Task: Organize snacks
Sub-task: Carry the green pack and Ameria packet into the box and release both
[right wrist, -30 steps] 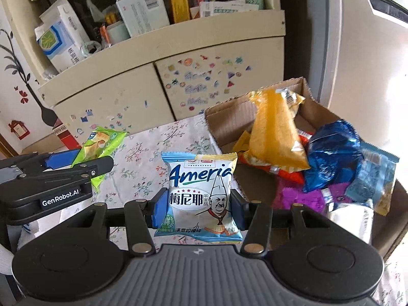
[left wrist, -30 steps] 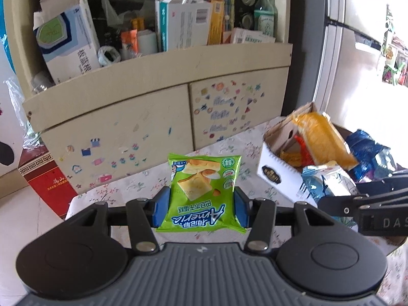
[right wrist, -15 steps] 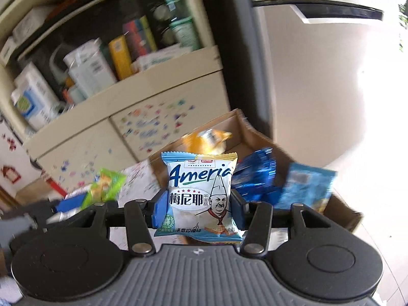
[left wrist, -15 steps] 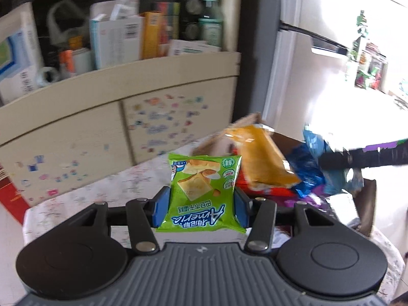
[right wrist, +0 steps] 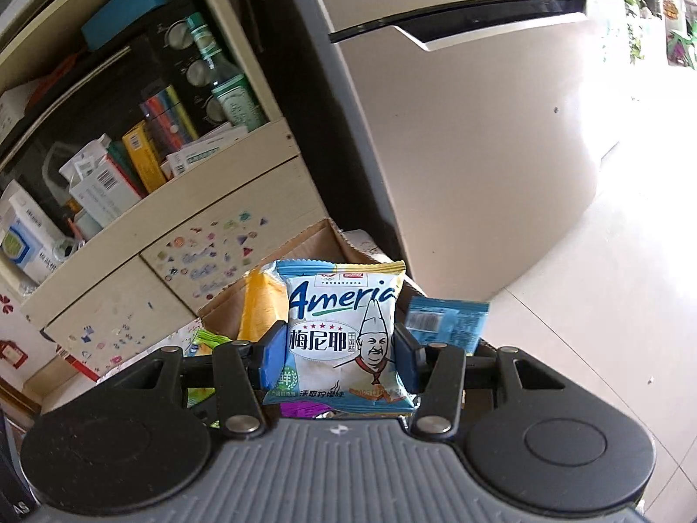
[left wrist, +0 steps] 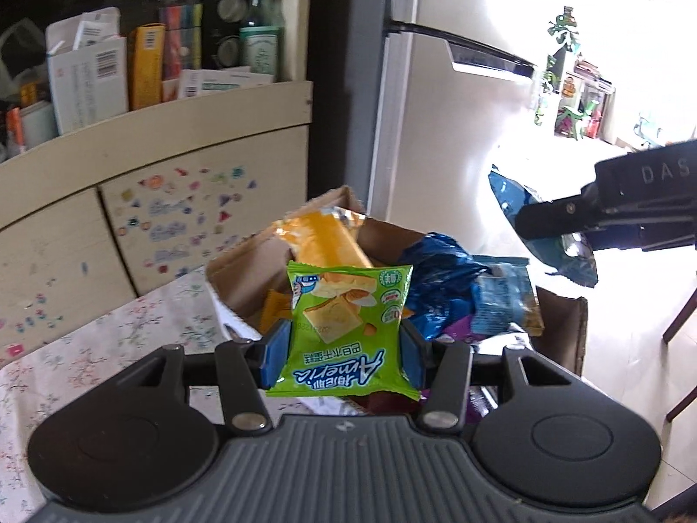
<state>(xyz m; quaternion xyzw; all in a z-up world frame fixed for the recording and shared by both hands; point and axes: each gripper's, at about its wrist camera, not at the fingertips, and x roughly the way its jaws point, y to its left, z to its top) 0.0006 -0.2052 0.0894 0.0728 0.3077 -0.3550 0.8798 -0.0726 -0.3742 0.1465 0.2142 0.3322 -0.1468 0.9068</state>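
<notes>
My left gripper (left wrist: 344,357) is shut on a green Ameria snack packet (left wrist: 346,327) and holds it over the near edge of an open cardboard box (left wrist: 562,331). The box holds an orange packet (left wrist: 324,235), blue packets (left wrist: 444,279) and purple ones. My right gripper (right wrist: 337,359) is shut on a blue-and-white Ameria packet (right wrist: 342,331) with a chef on it, held above the same box (right wrist: 305,244). The right gripper's body shows in the left wrist view (left wrist: 610,209), over the box's far right side.
The box stands on a table with a floral cloth (left wrist: 87,348). Behind is a cream cabinet (left wrist: 174,174) with stickers and a shelf of cartons and a bottle. A fridge (right wrist: 479,109) stands to the right. A chair leg (left wrist: 679,318) shows at the far right.
Both grippers swung right and moved over the box with their packets still held. The right gripper rose and tilted up, so the box now sits low behind its packet.
</notes>
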